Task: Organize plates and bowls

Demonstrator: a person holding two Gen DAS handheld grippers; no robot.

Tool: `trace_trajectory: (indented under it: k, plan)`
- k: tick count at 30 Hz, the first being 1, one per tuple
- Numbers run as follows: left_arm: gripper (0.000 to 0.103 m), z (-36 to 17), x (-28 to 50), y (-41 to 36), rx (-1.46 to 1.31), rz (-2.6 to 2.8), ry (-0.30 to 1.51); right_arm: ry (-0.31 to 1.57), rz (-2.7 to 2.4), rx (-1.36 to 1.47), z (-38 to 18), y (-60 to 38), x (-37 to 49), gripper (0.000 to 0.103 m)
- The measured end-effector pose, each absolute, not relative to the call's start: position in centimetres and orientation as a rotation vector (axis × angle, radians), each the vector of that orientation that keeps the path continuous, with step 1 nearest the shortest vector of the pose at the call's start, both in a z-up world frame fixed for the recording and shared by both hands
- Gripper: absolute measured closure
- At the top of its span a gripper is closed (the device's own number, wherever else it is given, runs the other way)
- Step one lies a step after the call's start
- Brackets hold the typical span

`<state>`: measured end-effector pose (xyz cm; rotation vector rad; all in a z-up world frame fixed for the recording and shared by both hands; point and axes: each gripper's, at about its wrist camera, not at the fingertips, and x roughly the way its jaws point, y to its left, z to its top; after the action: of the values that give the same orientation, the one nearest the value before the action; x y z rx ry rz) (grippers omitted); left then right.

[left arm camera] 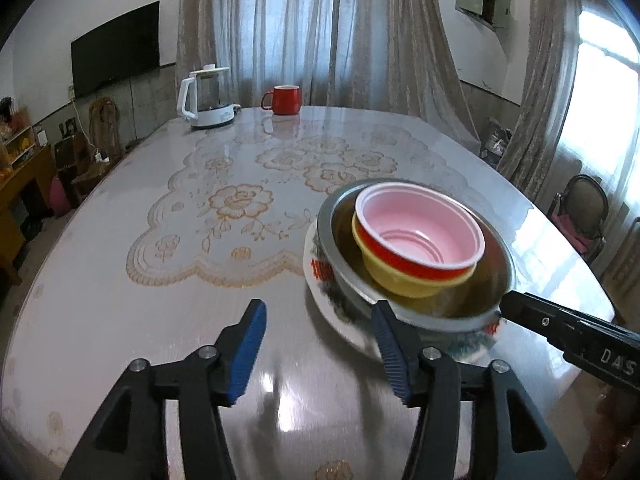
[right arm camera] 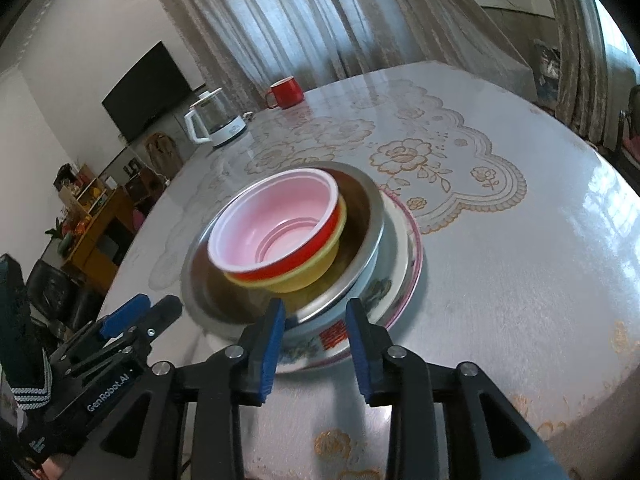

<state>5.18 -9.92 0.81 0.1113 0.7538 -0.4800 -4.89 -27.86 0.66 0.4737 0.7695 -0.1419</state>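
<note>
Left wrist view shows the left gripper (left arm camera: 318, 344) spread wide, holding nothing, just beside the plate (left arm camera: 344, 322). On that plate sits a steel bowl (left arm camera: 496, 256) holding a yellow bowl (left arm camera: 404, 284) with a red bowl (left arm camera: 420, 236) nested inside. Right gripper (right arm camera: 316, 338) hovers parted over the plate's near rim. A red mug (left arm camera: 285, 100) and kettle (left arm camera: 206, 98) stand well beyond the plate.

Bowls (right arm camera: 276, 228) nested on plate (right arm camera: 404, 248)

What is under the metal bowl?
A patterned plate lies under the metal bowl, with only its rim showing. Anything between them is covered.
</note>
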Motion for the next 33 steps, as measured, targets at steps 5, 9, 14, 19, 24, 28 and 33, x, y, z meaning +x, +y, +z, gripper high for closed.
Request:
trace_trajectory:
  k: [5, 9, 14, 19, 24, 28, 33]
  plan:
    - [0.032, 0.9, 3.9, -9.1, 0.111, -0.475, 0.759, 0.75, -0.153, 0.437, 0.8, -26.5, -5.9, 0.062]
    - [0.018, 1.3, 2.9, -8.1, 0.114, -0.448, 0.737, 0.691, -0.174, 0.407, 1.3, -25.3, -7.2, 0.055]
    - [0.001, 1.7, 1.0, -6.6, 0.145, -0.374, 0.692, 0.652, -0.179, 0.369, 1.1, -23.8, -8.0, 0.039]
    - [0.0, 1.4, -0.3, -5.5, 0.207, -0.301, 0.671, 0.648, -0.202, 0.31, 1.1, -22.0, -8.8, 0.028]
    - [0.0, 1.1, -0.3, -3.6, 0.139, -0.29, 0.699, 0.628, -0.228, 0.271, 1.4, -20.5, -9.8, 0.026]
    - [0.0, 1.3, -0.6, -2.6, 0.068, -0.312, 0.692, 0.596, -0.26, 0.255, 1.8, -20.0, -10.8, 0.026]
    - [0.0, 1.3, -1.3, -2.4, 0.056, -0.3, 0.696, 0.601, -0.27, 0.273, 1.7, -20.1, -11.0, 0.026]
